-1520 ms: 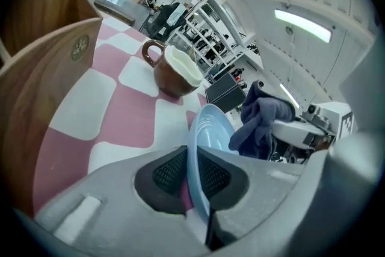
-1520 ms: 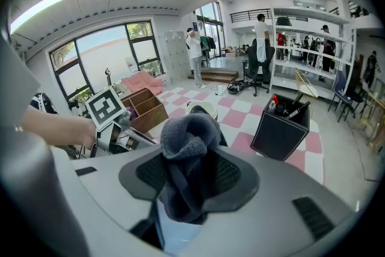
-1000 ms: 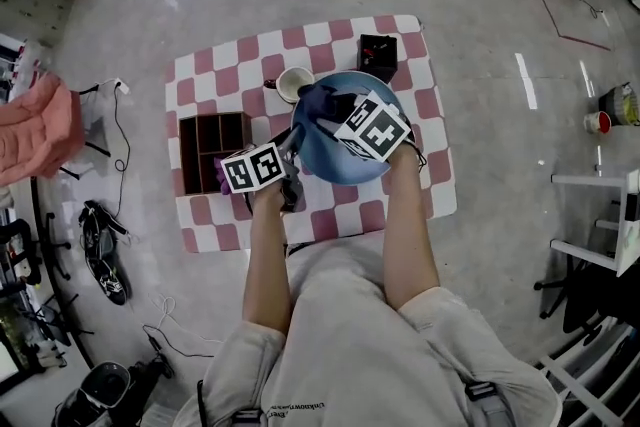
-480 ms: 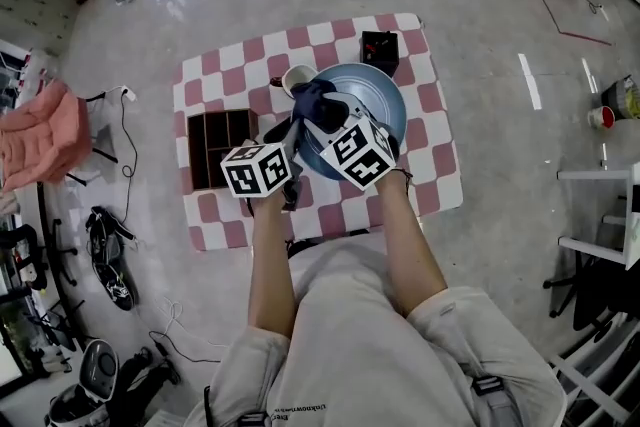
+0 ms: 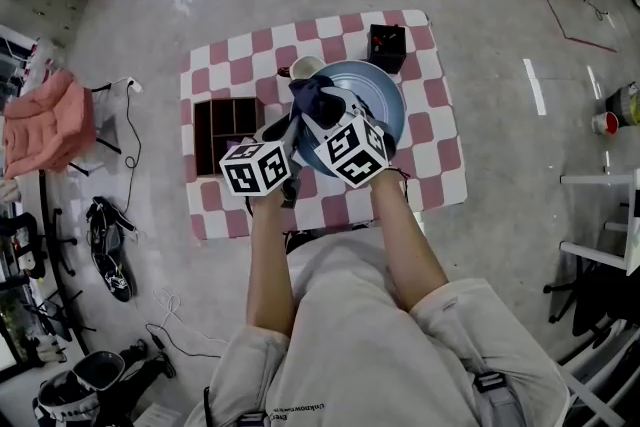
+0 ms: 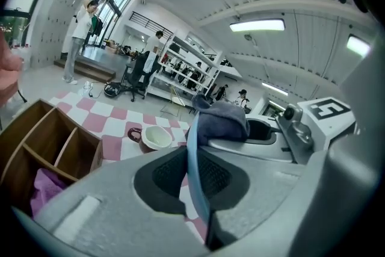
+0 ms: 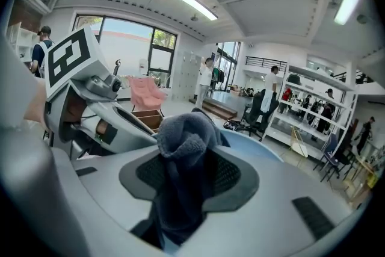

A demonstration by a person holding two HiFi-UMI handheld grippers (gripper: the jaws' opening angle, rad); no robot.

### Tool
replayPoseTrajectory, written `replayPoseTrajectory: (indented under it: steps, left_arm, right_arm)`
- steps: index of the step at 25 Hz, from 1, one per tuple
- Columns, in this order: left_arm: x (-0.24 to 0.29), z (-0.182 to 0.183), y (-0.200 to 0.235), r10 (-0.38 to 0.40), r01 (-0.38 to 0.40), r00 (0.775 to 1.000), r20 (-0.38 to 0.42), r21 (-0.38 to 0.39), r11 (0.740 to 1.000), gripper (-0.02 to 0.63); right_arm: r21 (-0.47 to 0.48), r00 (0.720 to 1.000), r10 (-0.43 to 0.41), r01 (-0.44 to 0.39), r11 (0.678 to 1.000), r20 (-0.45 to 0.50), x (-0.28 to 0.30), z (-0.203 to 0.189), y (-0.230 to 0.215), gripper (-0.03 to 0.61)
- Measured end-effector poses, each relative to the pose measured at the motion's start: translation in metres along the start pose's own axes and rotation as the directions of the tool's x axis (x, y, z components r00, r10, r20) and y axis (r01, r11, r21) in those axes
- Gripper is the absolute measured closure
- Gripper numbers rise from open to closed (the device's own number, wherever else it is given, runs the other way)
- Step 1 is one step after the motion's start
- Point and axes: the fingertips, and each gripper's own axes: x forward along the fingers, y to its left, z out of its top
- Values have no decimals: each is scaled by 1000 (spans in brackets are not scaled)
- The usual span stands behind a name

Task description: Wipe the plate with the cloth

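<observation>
Left gripper (image 5: 291, 143) is clamped on the rim of the round light-blue plate (image 5: 378, 93). In the left gripper view the plate (image 6: 194, 147) runs edge-on as a thin blue line straight between the two jaws of that gripper (image 6: 192, 183), both pads tight against it.

Right gripper (image 5: 318, 115) is pinching the dark blue-grey terry cloth (image 5: 312, 97). In the right gripper view the cloth (image 7: 183, 135) is bunched into a wad that fills the gap between the jaws of the gripper (image 7: 180, 180) and bulges out past the tips. Blue plate surface (image 7: 264, 141) sits directly behind the wad.

Contact: the cloth (image 6: 221, 120) sits against the plate's face near the rim, on the right gripper's side, just above the left jaws. From the head view that is the plate's left portion; the rest of the face is uncovered.

Both grippers are close together, marker cubes nearly side by side, over the pink-and-white checkered mat (image 5: 432, 120) on the floor. Can't tell if the plate's far edge touches the mat.

Around it on the mat:
- mug with white inside (image 5: 305, 67), just beside the plate's upper-left rim; dark red handle visible (image 6: 150, 136)
- brown wooden box with open compartments (image 5: 226, 129), left of the grippers; something pink-purple lies in one compartment (image 6: 43, 192)
- small black box (image 5: 386, 45), at the plate's top edge
</observation>
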Motion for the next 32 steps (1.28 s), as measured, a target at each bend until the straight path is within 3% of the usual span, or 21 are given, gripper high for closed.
replayPoseTrajectory:
  steps: [21,32]
  left_arm:
    - [-2,4,-14,-15,14,1000,21,50,999,581]
    - [-7,6,-13,-1,-4,997,76,63,998,578]
  right_arm:
    - [127,991,-123,117,985,42,-17,-4,-43,400]
    - [196,985,-169,157,968,44,-24,-14,-61,400]
